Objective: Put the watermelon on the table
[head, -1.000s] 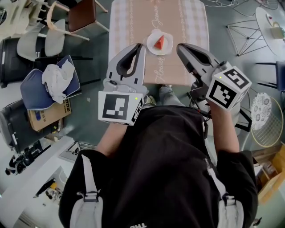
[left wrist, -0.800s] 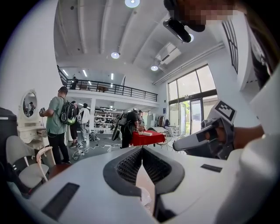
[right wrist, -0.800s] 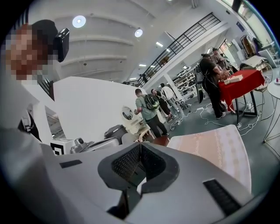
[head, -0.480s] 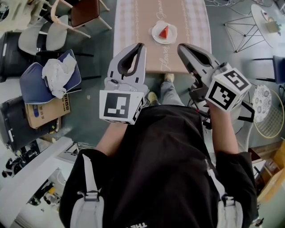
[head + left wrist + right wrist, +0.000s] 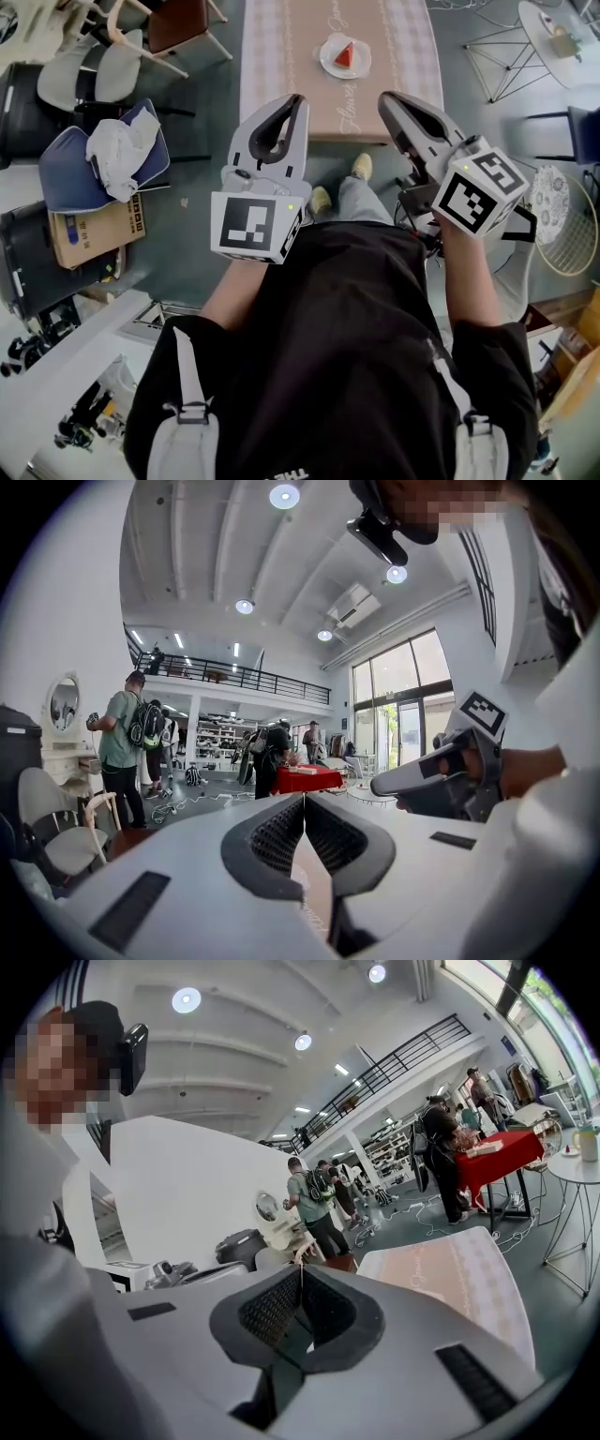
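Watermelon slice (image 5: 345, 54) sits on a plate (image 5: 327, 66) on the table (image 5: 281, 56) in head view (placing looks done). Left gripper (image 5: 297, 97) and right gripper (image 5: 382, 97) hang apart from it, nearer the person. Left gripper view: jaws together, nothing between. Right gripper view: same, empty.

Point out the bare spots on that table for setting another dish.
The table is bare along its left checked strip and between the plate and the near edge. Crowded: the floor at picture left, with chairs and a cardboard box.
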Demonstrator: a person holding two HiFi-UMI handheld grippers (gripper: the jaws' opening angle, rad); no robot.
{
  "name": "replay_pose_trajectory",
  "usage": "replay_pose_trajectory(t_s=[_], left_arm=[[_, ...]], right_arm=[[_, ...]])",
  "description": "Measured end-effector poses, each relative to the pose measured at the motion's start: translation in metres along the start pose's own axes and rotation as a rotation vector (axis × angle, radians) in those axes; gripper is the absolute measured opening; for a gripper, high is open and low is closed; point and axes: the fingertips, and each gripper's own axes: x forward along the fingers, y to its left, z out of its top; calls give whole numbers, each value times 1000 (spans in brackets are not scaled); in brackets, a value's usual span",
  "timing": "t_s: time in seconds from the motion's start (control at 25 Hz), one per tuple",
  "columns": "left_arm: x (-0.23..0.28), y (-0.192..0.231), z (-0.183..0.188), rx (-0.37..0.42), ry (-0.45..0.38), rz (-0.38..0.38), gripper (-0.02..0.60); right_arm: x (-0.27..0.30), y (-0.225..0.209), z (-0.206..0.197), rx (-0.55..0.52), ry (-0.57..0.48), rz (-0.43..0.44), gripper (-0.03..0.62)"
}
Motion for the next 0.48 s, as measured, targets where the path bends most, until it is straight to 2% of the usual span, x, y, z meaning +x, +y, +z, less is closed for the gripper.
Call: replay_pose_trajectory(t_s=[0.48], left_arm=[[5, -20, 11, 10, 3, -7, 15]], right_arm=[[-20, -7, 4, -46, 13, -39, 17]])
